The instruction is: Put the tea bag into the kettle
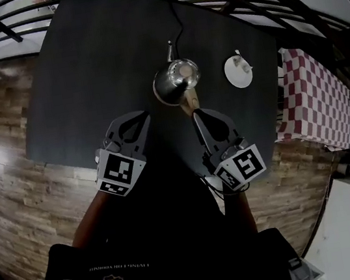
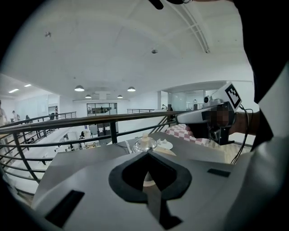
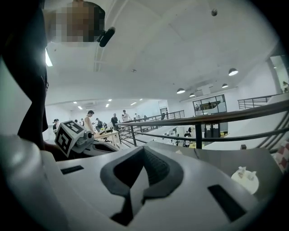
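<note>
A steel kettle point(image 1: 177, 80) with its lid on stands on the dark table point(image 1: 87, 84), its wooden handle pointing towards me. To its right a white saucer point(image 1: 239, 72) holds the tea bag point(image 1: 240, 62). Both grippers hover above the table's near edge. My left gripper point(image 1: 140, 116) is shut and empty, below and left of the kettle. My right gripper point(image 1: 196, 113) is shut and empty, right behind the kettle's handle. The left gripper view shows the kettle point(image 2: 145, 143) past the closed jaws. The right gripper view shows the saucer point(image 3: 245, 179) with the tea bag point(image 3: 244, 172) at lower right.
A black cable point(image 1: 176, 17) runs from the kettle to the table's far edge. A dark metal railing point(image 1: 6, 27) borders the far side. A red-and-white checked cloth point(image 1: 316, 97) lies to the right of the table. Wood-plank floor point(image 1: 11, 188) surrounds it.
</note>
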Tool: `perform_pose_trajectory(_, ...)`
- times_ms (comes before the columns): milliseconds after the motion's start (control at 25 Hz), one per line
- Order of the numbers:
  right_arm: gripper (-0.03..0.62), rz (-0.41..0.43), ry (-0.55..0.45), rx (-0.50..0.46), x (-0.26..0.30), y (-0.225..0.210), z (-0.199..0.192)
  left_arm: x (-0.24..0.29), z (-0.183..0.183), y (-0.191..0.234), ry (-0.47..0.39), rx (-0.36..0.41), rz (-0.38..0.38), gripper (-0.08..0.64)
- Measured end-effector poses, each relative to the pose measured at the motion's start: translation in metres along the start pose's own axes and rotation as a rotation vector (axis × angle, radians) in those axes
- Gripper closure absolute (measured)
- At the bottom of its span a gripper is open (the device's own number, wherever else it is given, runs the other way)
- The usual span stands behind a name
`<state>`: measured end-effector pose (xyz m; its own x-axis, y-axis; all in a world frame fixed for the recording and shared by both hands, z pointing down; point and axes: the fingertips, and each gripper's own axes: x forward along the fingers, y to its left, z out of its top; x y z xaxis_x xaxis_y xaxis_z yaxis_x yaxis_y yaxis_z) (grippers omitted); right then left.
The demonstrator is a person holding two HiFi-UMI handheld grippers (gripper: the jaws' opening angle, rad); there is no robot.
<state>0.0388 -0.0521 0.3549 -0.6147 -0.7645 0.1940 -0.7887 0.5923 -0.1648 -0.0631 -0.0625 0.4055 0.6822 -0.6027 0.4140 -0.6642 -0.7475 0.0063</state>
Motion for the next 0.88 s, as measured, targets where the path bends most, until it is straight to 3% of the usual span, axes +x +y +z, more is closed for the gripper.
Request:
perform_pose_trajectory(360,0.577,0.010,0.008,-0.004,-0.008,0.008,-0.005,0.009,0.006,-0.022,0.005,0.037,-0.052,0.555)
perform_pose_trajectory(880,0.577,0.003,0.001,-0.020,-0.015,0.010,-0.005,0.003,0.000,-0.025,0.013,0.031,-0.041,0.555)
